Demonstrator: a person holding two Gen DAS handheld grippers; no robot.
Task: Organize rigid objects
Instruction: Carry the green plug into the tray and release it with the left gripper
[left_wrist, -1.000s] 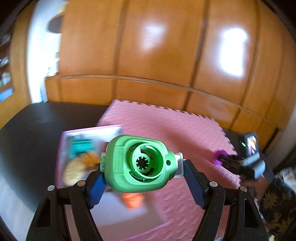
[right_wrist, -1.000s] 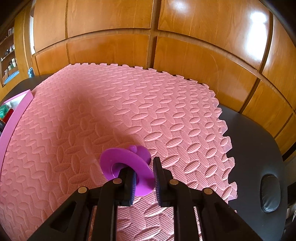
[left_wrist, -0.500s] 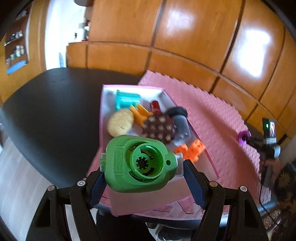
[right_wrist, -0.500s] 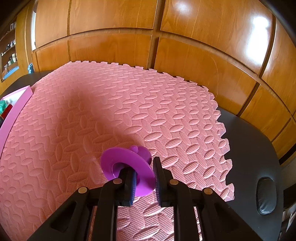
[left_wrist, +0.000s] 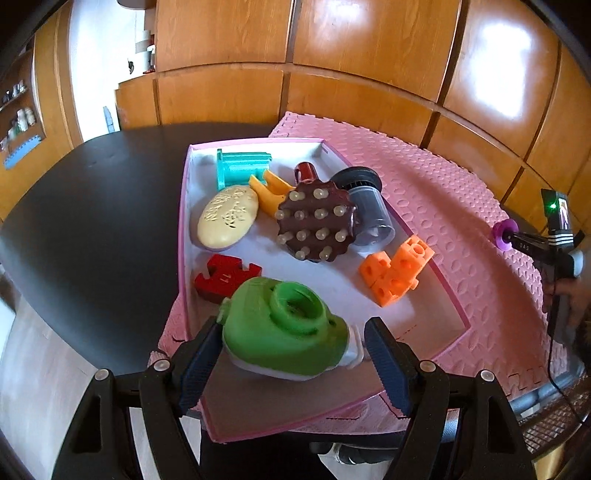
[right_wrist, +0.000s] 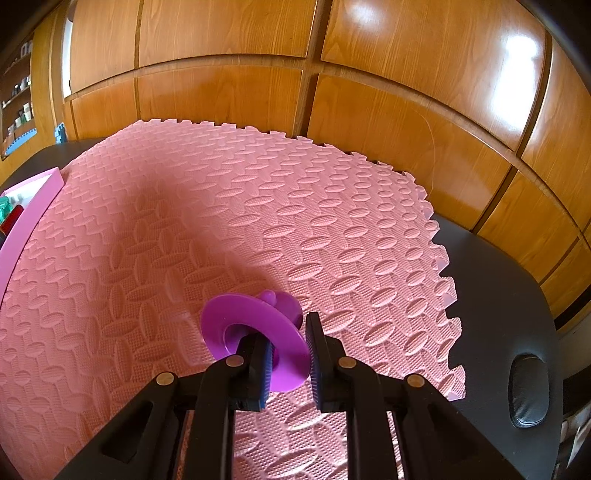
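Observation:
A green toy with a round socket (left_wrist: 280, 332) lies tilted on the floor of the pink-rimmed box (left_wrist: 183, 236), next to a red block (left_wrist: 221, 277). My left gripper (left_wrist: 291, 328) straddles it with jaws opening; the right pad stands off the toy's white end. My right gripper (right_wrist: 286, 328) is shut on a purple spool-shaped toy (right_wrist: 236, 314), held just above the pink foam mat (right_wrist: 295, 221). The left wrist view shows that purple toy (left_wrist: 504, 230) far right, over the mat.
The box also holds a teal piece (left_wrist: 240, 168), a cream oval (left_wrist: 227, 216), a brown studded disc (left_wrist: 316, 225), a grey cylinder (left_wrist: 367, 206) and orange cubes (left_wrist: 395, 271). The mat lies on a black table (left_wrist: 92, 221). Wooden panelling (right_wrist: 369, 110) runs behind.
My left gripper came down over the box. The green toy tipped forward out of its firm grip and now rests on the box floor. The right gripper stayed put.

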